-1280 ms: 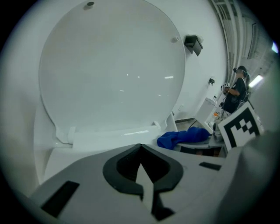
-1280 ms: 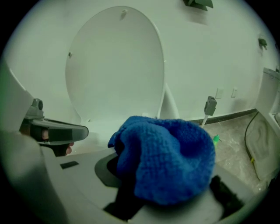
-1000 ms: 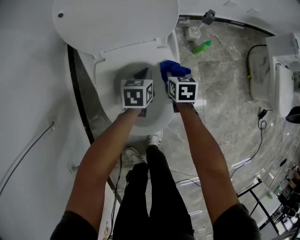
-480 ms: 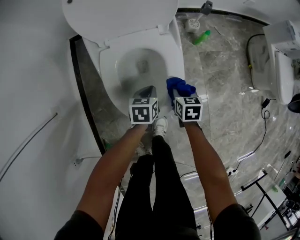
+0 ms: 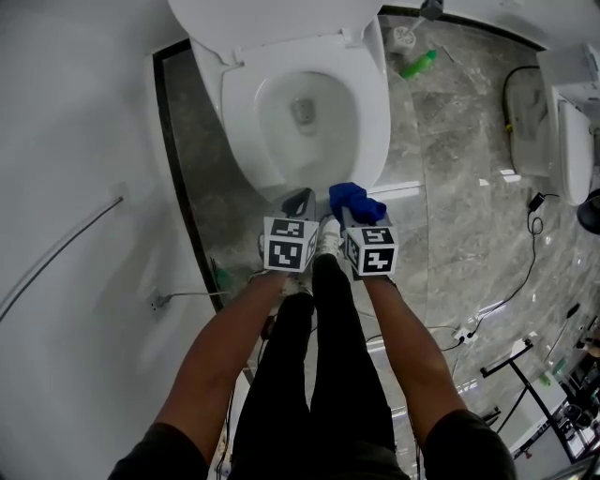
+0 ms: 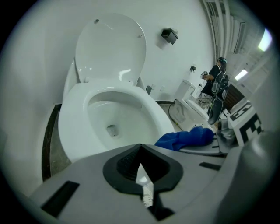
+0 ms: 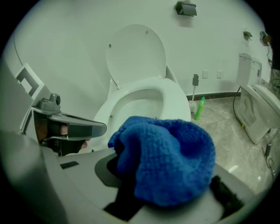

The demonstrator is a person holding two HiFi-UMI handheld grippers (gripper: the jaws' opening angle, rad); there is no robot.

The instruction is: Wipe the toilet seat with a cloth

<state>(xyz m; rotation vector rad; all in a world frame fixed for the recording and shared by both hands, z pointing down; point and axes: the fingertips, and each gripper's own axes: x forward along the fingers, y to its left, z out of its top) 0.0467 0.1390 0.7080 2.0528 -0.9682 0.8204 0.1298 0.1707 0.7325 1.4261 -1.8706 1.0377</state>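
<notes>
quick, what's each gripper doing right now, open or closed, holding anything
left gripper: closed, holding nothing
right gripper: closed on the blue cloth

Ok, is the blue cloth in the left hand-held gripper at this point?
No, the blue cloth is bunched between the jaws of the right hand-held gripper, while the left hand-held gripper is shut with no cloth.

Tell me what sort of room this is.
Likely a bathroom, maybe a test setup: a white toilet with its lid raised, a second toilet nearby, a green bottle on marbled floor.
</notes>
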